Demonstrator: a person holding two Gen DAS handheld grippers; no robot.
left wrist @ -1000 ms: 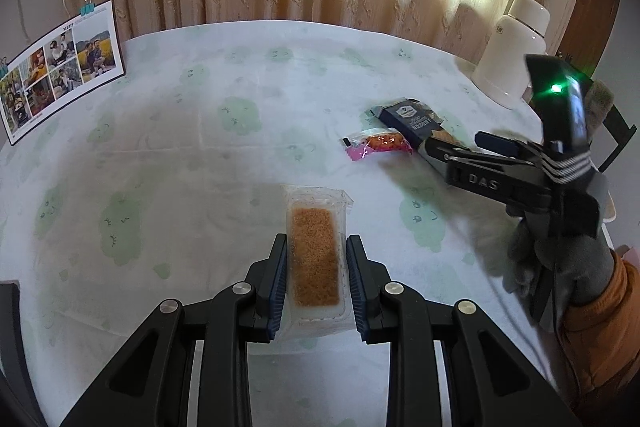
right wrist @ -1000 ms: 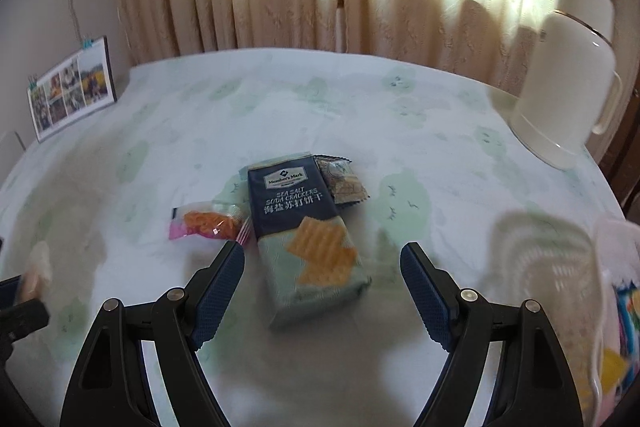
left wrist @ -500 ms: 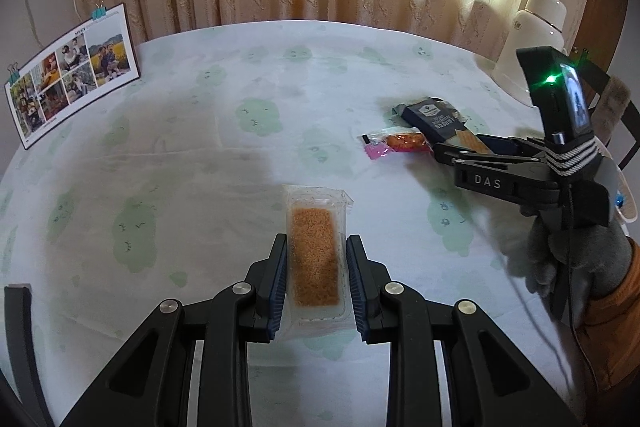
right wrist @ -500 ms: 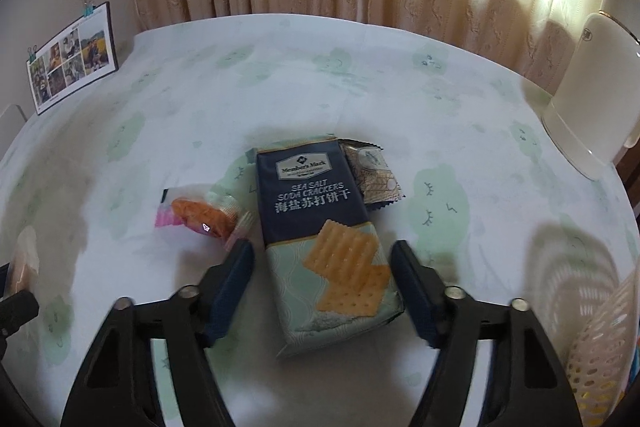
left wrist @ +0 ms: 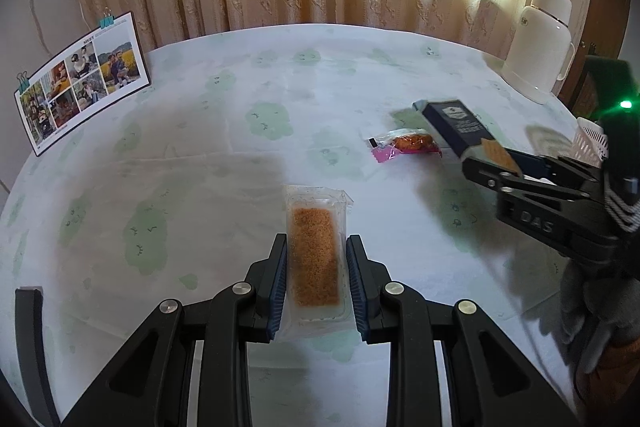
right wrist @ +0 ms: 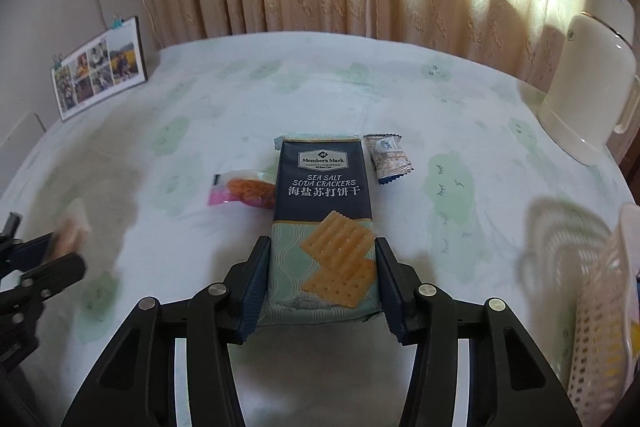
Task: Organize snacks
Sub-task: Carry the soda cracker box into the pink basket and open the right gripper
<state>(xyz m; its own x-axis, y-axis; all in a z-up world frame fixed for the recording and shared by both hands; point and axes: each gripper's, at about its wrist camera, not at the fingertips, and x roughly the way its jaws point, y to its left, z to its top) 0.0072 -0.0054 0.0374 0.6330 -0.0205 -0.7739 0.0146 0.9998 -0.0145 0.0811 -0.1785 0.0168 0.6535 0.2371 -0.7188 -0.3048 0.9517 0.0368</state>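
**Two snacks in the jaws**

In the left wrist view, the left gripper [left wrist: 316, 277] clamps a clear-wrapped orange snack bar [left wrist: 315, 259] above the table [left wrist: 200, 163].

In the right wrist view, the right gripper [right wrist: 322, 281] is closing on the soda cracker pack [right wrist: 324, 223]; squeezing hard could crush the crackers.

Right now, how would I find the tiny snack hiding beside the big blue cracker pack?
Start at the white jug on the right of the round table and look left to the dark blue soda cracker pack in the middle. The small sealed packet lies by that pack's top right corner. It is pale with a brownish pattern and crimped ends, unlike the pink packet of orange snacks on the pack's left.
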